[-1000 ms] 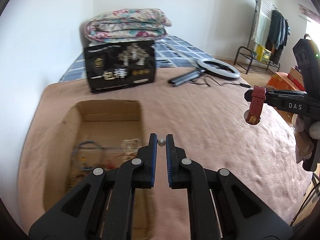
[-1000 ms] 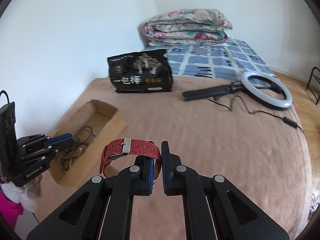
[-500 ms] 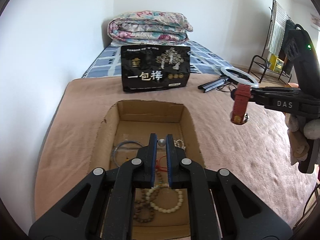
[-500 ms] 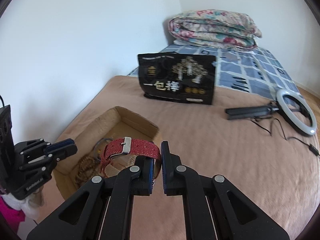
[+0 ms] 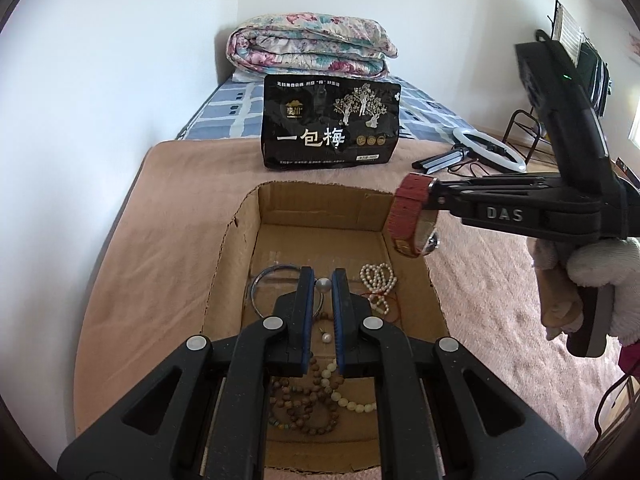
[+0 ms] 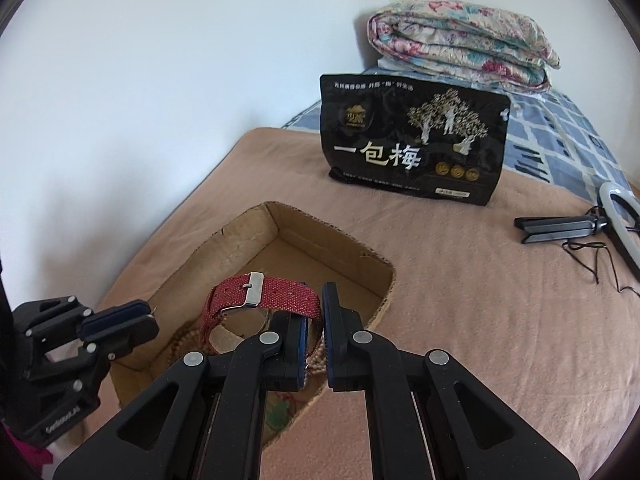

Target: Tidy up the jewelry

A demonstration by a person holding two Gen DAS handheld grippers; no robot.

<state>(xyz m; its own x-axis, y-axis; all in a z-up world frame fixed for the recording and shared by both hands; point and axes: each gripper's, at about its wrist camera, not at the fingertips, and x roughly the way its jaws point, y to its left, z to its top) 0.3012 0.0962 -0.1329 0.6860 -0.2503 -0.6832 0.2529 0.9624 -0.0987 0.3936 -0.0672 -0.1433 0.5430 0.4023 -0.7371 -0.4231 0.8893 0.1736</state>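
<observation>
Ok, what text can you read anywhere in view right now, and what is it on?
"一包梅": large white characters on the black bag.
"DAS": on the side of the right gripper.
Small print along the bag's top and bottom edges: too small to read.
Lettering on the left gripper: blurred, unreadable.

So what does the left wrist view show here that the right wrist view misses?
Left wrist only: a small silver bead pinched in the left gripper, a metal bangle, white pearls in the box. Right wrist only: the watch's buckle. Both: the cardboard box, the red-strapped watch in the right gripper, the black bag.
</observation>
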